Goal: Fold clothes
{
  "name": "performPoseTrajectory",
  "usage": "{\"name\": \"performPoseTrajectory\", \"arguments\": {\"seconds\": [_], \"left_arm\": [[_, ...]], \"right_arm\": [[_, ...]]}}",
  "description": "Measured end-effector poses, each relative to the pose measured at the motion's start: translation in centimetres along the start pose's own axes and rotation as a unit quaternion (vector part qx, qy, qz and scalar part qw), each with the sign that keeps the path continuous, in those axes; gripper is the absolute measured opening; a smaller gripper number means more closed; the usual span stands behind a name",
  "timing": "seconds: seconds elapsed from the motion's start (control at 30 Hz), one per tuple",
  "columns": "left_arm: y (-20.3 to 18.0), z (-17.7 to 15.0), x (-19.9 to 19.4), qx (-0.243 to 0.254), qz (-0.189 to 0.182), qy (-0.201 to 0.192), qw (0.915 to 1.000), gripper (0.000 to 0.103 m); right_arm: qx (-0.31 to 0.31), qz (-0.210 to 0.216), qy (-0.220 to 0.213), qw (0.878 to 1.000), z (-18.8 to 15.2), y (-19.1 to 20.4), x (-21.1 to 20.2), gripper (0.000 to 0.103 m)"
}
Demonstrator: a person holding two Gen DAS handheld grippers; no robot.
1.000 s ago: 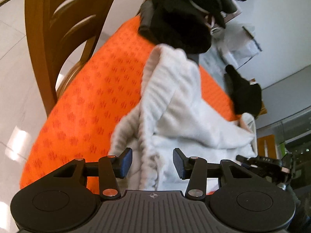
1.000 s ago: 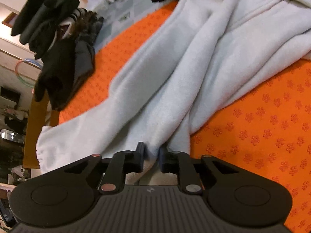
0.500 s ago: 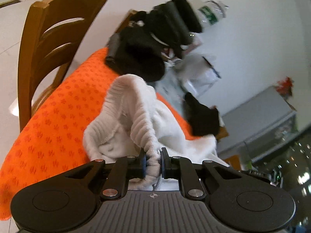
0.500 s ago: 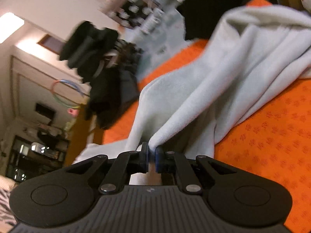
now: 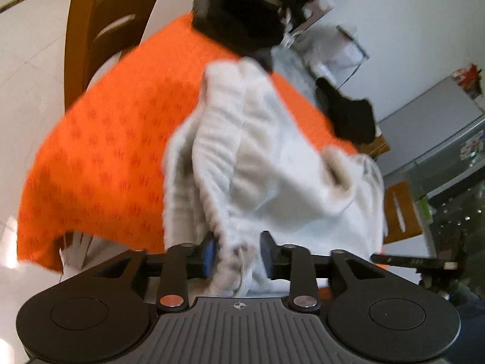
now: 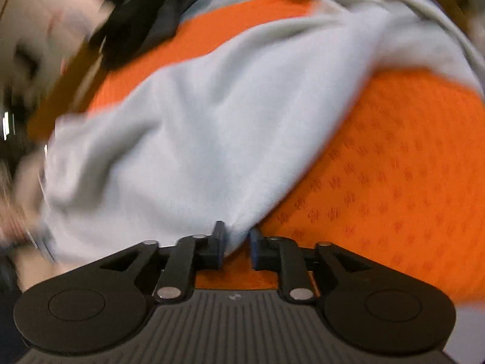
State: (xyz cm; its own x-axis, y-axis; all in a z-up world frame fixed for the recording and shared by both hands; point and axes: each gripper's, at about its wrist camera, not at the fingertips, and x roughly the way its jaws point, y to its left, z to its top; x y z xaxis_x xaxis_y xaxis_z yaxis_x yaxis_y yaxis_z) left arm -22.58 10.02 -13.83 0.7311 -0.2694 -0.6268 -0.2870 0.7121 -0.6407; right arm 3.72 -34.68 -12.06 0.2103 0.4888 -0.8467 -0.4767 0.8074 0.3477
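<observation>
An orange cloth (image 5: 115, 139) with a small darker flower print covers the counter, its edge hanging over the near corner in the left wrist view. On it lies a white fleece garment (image 5: 266, 163), thick and fuzzy, crumpled into loose folds with a ribbed, gathered band running along one edge; a thin white cord dangles from that band near the claw. In the right wrist view the same white fleece garment (image 6: 212, 127) spreads across the orange cloth (image 6: 394, 166) as a broad, smoother sheet, tapering to a corner at the bottom. Both views are blurred.

A pile of black clothes (image 5: 242, 21) sits at the far end of the counter, just past the top of the garment, and a second black item (image 5: 351, 115) lies off to the right. A wooden chair (image 5: 106, 24) stands beside the counter.

The left claw (image 5: 239, 254) has its jaws moderately apart, with the ribbed band and cord lying between them; the fabric touches the left pad, but the right pad stands clear of it. The right claw (image 6: 236, 244) shows a narrow gap, the tapered corner of the garment reaching down into it; I cannot tell whether the pads still pinch it.
</observation>
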Motion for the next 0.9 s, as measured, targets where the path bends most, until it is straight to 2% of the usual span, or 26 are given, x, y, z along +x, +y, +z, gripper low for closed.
{"name": "performPoseTrajectory", "arguments": {"seconds": [0.03,0.17,0.23,0.33,0.43,0.6,0.7,0.8,0.87,0.9], "left_arm": [[-0.1,0.8,-0.7,0.003,-0.002,-0.012,0.9999,0.05],[0.3,4.1,-2.8,-0.004,-0.005,-0.061,0.9981,0.06],[0.8,5.9,-2.7,-0.011,-0.004,-0.081,0.9967,0.064],[1.2,8.6,-0.8,-0.024,0.0,-0.088,0.9959,0.071],[1.6,10.7,2.0,-0.043,0.005,-0.071,0.9966,0.075],[2.2,14.2,6.8,-0.074,0.013,-0.044,0.9962,0.075],[2.6,15.3,8.6,-0.103,0.009,-0.031,0.9941,0.075],[2.9,15.3,9.6,-0.14,0.001,-0.012,0.9901,0.074],[2.9,15.2,10.2,-0.164,-0.004,0.0,0.9865,0.068],[2.7,15.0,10.3,-0.17,-0.009,0.0,0.9853,0.058]], "right_arm": [[-0.009,-0.003,-0.005,1.0,1.2,0.3,-0.1,0.033],[-0.044,-0.013,-0.027,0.999,5.9,1.4,-0.4,0.048],[-0.061,-0.018,-0.037,0.997,8.2,1.9,-0.6,0.062],[-0.088,-0.026,-0.053,0.994,11.7,2.8,-0.9,0.062],[-0.111,-0.028,-0.065,0.991,15.1,3.6,-0.4,0.068],[-0.141,-0.012,-0.068,0.988,20.3,4.9,3.4,0.068],[-0.17,0.005,-0.047,0.984,22.3,6.4,7.0,0.068],[-0.196,0.015,-0.007,0.98,23.6,7.5,10.7,0.068],[-0.201,0.024,0.02,0.979,23.8,7.6,12.8,0.068],[-0.203,0.028,0.033,0.978,23.9,7.5,13.8,0.068]]}}
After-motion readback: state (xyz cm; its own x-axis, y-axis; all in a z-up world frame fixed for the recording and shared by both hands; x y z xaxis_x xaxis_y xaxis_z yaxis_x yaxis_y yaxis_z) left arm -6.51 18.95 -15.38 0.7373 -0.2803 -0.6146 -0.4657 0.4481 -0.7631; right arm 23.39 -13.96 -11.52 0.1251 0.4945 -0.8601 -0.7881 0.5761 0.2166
